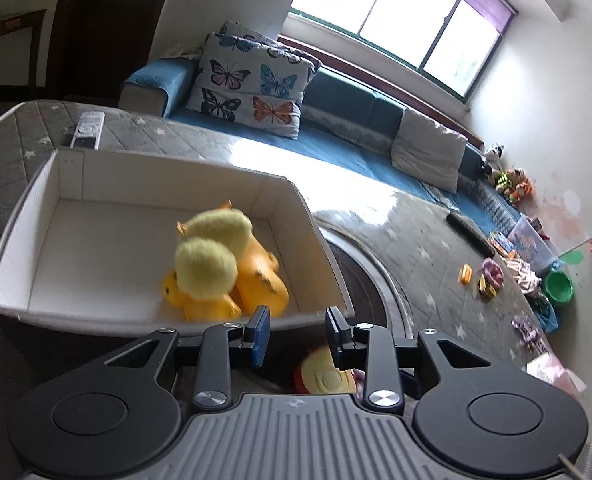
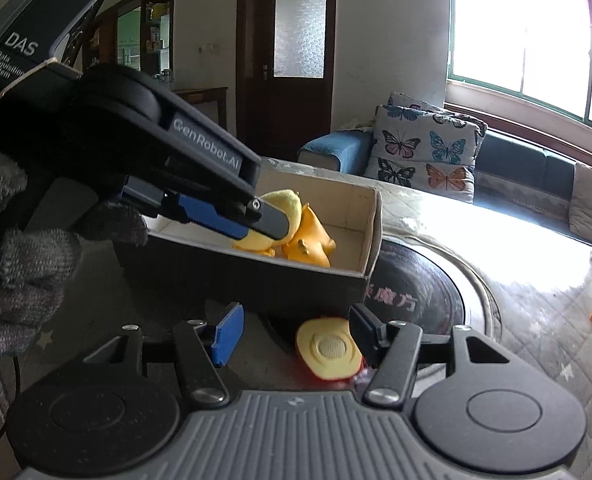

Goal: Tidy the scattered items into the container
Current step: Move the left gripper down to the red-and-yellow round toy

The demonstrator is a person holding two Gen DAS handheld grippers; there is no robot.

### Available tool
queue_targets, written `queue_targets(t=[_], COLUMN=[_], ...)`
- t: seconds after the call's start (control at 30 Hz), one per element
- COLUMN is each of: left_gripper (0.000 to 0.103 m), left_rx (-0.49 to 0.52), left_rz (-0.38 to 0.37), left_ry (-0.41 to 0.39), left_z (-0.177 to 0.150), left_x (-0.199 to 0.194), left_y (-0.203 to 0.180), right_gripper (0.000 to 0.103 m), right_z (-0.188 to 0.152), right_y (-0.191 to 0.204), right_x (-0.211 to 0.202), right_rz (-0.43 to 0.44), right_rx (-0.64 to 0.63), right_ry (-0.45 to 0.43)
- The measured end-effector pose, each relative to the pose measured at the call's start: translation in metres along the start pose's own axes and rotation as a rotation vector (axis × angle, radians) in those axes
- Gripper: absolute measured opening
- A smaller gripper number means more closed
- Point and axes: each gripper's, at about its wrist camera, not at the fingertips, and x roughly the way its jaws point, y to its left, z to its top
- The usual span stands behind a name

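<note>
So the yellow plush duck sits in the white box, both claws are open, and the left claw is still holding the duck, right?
Not quite. The left claw holds nothing: the left wrist view shows its fingers apart above the box's near rim, with the yellow plush duck lying free inside. The rest stands: the duck is in the white box, and the right claw is open too.

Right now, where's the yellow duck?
The duck lies inside the box, toward its right end, in both wrist views. The open left gripper hovers just over the box's near wall.
</note>
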Motion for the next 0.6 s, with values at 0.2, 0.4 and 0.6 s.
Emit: queue_targets(t=[0.2,0.4,0.6], left_gripper=[0.033,0.033,0.033], left_rx=[0.014,0.018,0.011], left_rz=[0.016,0.024,0.034], left_ry=[0.026,0.042,0.057], left_z=[-0.016,-0.028,-0.04], left_x=[-0.002,-0.003,-0.004], left_y=[-0.006,-0.008,-0.008], right_gripper=[0.064,0.073,0.079], right_z=[-0.012,-0.023,-0.033], right_y=[0.003,0.006,0.009], right_x=[-0.011,-0.016,-0.02], right_rz=[-0.01,-0.013,-0.017], right_rx=[0.017,0.035,0.058], right_ry=[0.008,0.022,0.042])
